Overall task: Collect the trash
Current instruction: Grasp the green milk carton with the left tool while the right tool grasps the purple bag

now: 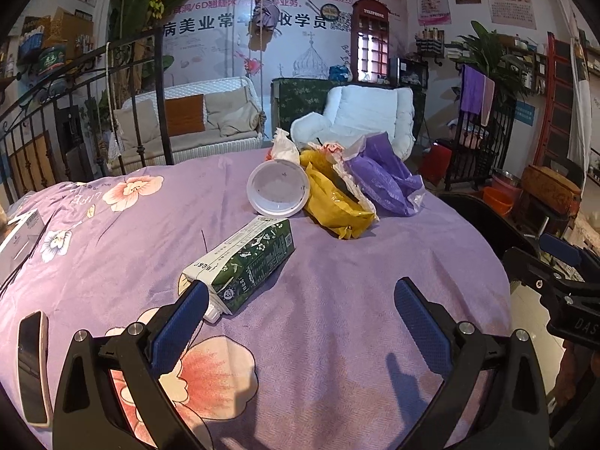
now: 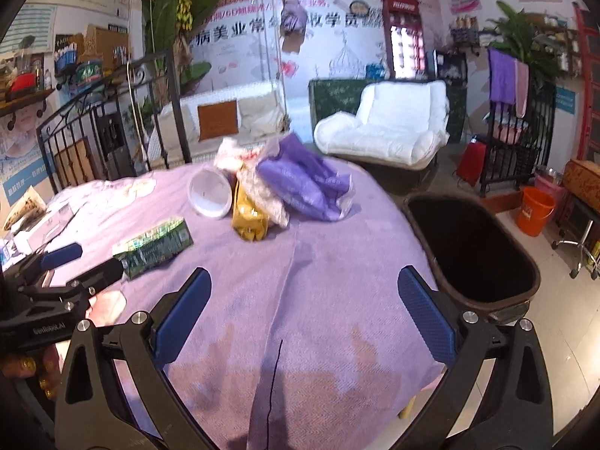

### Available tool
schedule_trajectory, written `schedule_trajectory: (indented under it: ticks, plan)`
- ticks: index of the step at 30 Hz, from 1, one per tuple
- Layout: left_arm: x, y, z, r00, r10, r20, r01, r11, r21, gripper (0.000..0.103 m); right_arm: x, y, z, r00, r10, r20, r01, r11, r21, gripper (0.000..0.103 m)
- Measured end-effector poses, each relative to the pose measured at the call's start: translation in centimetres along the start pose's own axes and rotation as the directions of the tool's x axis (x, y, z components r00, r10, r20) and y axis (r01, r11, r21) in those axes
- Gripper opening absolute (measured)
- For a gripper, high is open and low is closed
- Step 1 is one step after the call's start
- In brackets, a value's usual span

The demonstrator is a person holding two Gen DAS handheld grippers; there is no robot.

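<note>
A green and white carton (image 1: 243,262) lies on its side on the purple bedspread (image 1: 337,300); it also shows in the right wrist view (image 2: 155,245). Behind it lie a white plastic lid (image 1: 278,186), a yellow bag (image 1: 333,202), crumpled white wrappers (image 1: 285,146) and a purple bag (image 1: 386,180). My left gripper (image 1: 302,300) is open and empty, its left finger just in front of the carton. My right gripper (image 2: 303,292) is open and empty over bare bedspread, right of the carton. A dark trash bin (image 2: 472,251) stands beside the bed at the right.
A phone (image 1: 32,367) lies on the bedspread at the lower left, a box (image 1: 18,236) further back. A metal bed rail (image 1: 75,86) runs behind. An orange bucket (image 2: 534,212), a white armchair (image 2: 393,127) and a swing seat (image 1: 187,120) stand beyond the bed.
</note>
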State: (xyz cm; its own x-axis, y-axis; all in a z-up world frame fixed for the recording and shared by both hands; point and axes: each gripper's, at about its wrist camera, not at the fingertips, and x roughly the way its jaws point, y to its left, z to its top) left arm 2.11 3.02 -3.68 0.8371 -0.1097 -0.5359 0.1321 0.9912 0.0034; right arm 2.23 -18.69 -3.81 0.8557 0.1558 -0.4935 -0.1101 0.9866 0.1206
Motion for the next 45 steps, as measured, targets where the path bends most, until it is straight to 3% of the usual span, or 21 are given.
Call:
schedule_trajectory:
  ticks: [4, 7, 10, 12, 15, 18, 20, 24, 28, 34, 40, 45]
  plan:
    - [2.2, 2.2, 1.7, 0.996, -0.041, -0.081, 0.048, 0.995, 0.082, 0.099, 1.4, -0.2, 0.0, 0.997, 0.036, -0.071, -0.036, 0.999, -0.008, 0.099]
    - [4.7, 3.3, 3.4, 0.982, -0.061, -0.180, 0.089, 0.984, 0.154, 0.099, 2.2, -0.5, 0.2, 0.993, 0.058, -0.104, -0.059, 0.998, -0.001, 0.099]
    - [7.9, 3.7, 4.1, 0.952, -0.053, -0.300, 0.131, 0.960, 0.248, 0.096, 3.0, -0.8, 0.3, 0.987, 0.083, -0.139, -0.081, 0.997, 0.015, 0.099]
    - [9.8, 3.9, 4.2, 0.930, -0.039, -0.366, 0.158, 0.940, 0.302, 0.086, 3.2, -0.8, 0.4, 0.984, 0.091, -0.151, -0.089, 0.996, 0.019, 0.099]
    - [12.2, 3.9, 3.8, 0.879, -0.045, -0.475, 0.223, 0.919, 0.326, 0.080, 3.6, -0.5, 0.5, 0.983, 0.085, -0.161, -0.088, 0.996, -0.009, 0.099]
    - [13.0, 3.9, 3.5, 0.867, -0.019, -0.498, 0.224, 0.908, 0.354, 0.069, 4.0, -0.3, 0.6, 0.982, 0.085, -0.170, -0.092, 0.995, -0.035, 0.099]
    - [13.0, 3.9, 3.4, 0.871, -0.018, -0.491, 0.219, 0.909, 0.354, 0.058, 4.3, -0.3, 0.7, 0.981, 0.084, -0.177, -0.094, 0.994, -0.049, 0.099]
    - [12.5, 4.3, 3.5, 0.880, -0.037, -0.473, 0.210, 0.924, 0.319, 0.053, 5.4, -0.3, 1.1, 0.976, 0.092, -0.197, -0.108, 0.992, -0.071, 0.099]
    - [11.9, 3.7, 3.3, 0.894, -0.035, -0.446, 0.193, 0.929, 0.315, 0.050, 6.8, -0.6, 1.7, 0.969, 0.119, -0.218, -0.137, 0.988, -0.073, 0.099]
    - [10.2, 3.2, 4.0, 0.922, -0.074, -0.380, 0.173, 0.957, 0.235, 0.050, 10.3, -2.0, 4.5, 0.964, 0.134, -0.229, -0.163, 0.980, -0.114, 0.097]
    - [8.0, 2.9, 4.3, 0.950, -0.118, -0.289, 0.155, 0.982, 0.109, 0.050, 15.5, -2.8, 9.1, 0.959, 0.136, -0.249, -0.196, 0.952, -0.237, 0.090]
    - [6.8, 2.5, 3.8, 0.966, -0.127, -0.227, 0.140, 0.989, 0.042, 0.050, 19.5, -2.7, 11.6, 0.963, 0.109, -0.245, -0.198, 0.906, -0.375, 0.090]
